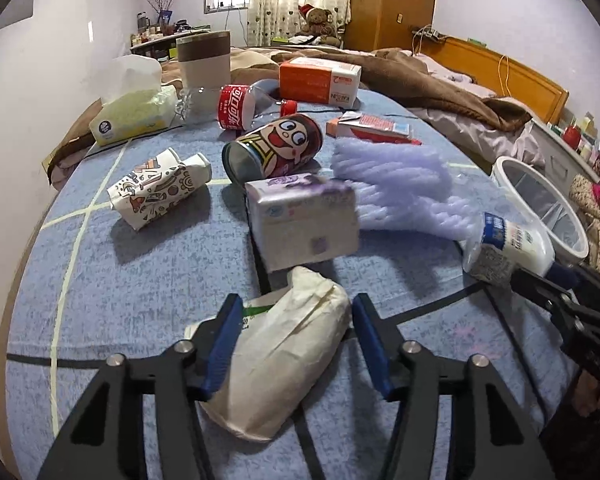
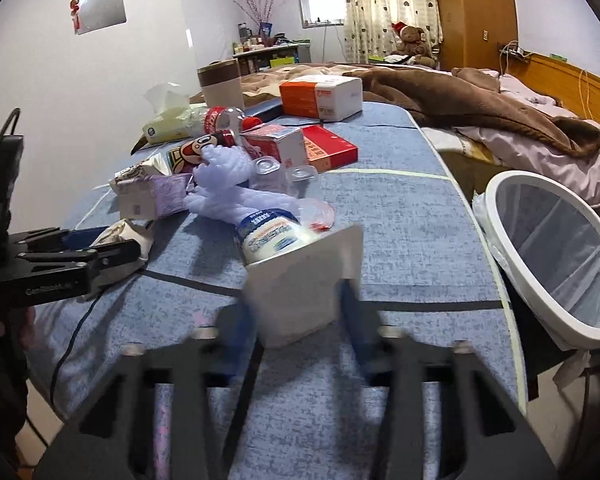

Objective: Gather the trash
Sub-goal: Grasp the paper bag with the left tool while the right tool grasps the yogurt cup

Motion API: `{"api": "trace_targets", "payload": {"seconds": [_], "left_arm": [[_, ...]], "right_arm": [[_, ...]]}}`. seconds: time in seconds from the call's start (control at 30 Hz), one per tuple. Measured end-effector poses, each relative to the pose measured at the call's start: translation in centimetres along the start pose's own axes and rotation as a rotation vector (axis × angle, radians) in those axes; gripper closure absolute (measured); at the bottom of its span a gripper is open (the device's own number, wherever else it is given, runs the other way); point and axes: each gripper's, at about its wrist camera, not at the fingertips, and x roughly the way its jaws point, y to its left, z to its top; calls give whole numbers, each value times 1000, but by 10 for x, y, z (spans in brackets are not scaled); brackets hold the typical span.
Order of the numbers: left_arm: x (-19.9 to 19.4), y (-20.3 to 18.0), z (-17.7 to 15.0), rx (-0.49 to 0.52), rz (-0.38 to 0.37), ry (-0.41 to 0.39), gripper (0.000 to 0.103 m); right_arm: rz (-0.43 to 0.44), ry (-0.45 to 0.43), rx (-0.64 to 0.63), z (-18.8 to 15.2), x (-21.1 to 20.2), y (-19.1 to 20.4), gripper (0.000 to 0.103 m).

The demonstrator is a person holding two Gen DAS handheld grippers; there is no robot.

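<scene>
Milk bottle (image 2: 276, 236) clamped in right claw (image 2: 300, 312), left claw (image 1: 292, 344) astride crumpled wrapper (image 1: 284, 356)

L tool (image 1: 292, 344) half-open, R tool (image 2: 300, 312) clamped shut.

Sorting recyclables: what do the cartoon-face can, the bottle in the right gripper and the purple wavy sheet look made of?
Cartoon-face can: likely metal, glossy printed wall, shiny rim and base. Bottle in the right gripper: seemingly white plastic, smooth, blue-printed label. Purple wavy sheet: apparently soft foam, matte, ribbed, slightly translucent.
</scene>
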Motion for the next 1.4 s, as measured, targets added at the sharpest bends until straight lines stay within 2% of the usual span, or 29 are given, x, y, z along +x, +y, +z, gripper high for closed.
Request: {"api": "trace_targets", "payload": {"seconds": [0.03,0.2,0.27,0.47,0.5,0.53,0.57,0.6,0.67,0.73,0.83,1.07,1.1,1.13,1.17,1.4], "left_arm": [[-1,-2,0,2,-3,-2,56],[-6,-7,-5,-12,2,-4,59],[-8,-9,-8,-11,-5,-2,59],[-10,-14,-12,-14,54,-15,58],[-10,-14,-13,-16,53,-15,55],[-8,-13,-14,-16,50,-10,46],[-6,-11,-15,-26,56,-4,42],[-4,-9,-17,-35,58,4,40],[-2,-8,-20,-37,62,6,40],[-2,-8,-20,-32,69,5,37],[1,-10,-20,-17,65,15,32],[2,-10,-19,-13,62,27,32],[2,-11,-19,-10,61,30,37],[1,-11,-19,-6,61,31,44],[0,-12,-20,-6,54,31,45],[-7,-17,-19,-27,49,11,57]], "right_arm": [[3,1,1,0,0,-1,75],[27,-21,-4,0,-7,-5,85],[43,-31,-6,0,-9,-6,85],[99,-45,20,0,-14,-16,85],[116,-56,19,0,-17,-17,82],[123,-63,3,1,-21,-17,60],[124,-68,-16,2,-23,-17,43],[122,-85,-46,4,-25,-16,22],[117,-122,-97,10,-26,-16,22],[126,-125,-91,17,-19,-23,22],[187,-50,-98,27,6,-32,22],[263,57,-199,30,41,-20,22],[261,68,-202,28,41,-20,22],[262,83,-206,27,44,-19,26],[269,83,-208,27,42,-19,32],[254,39,-185,20,31,-24,36]]}}
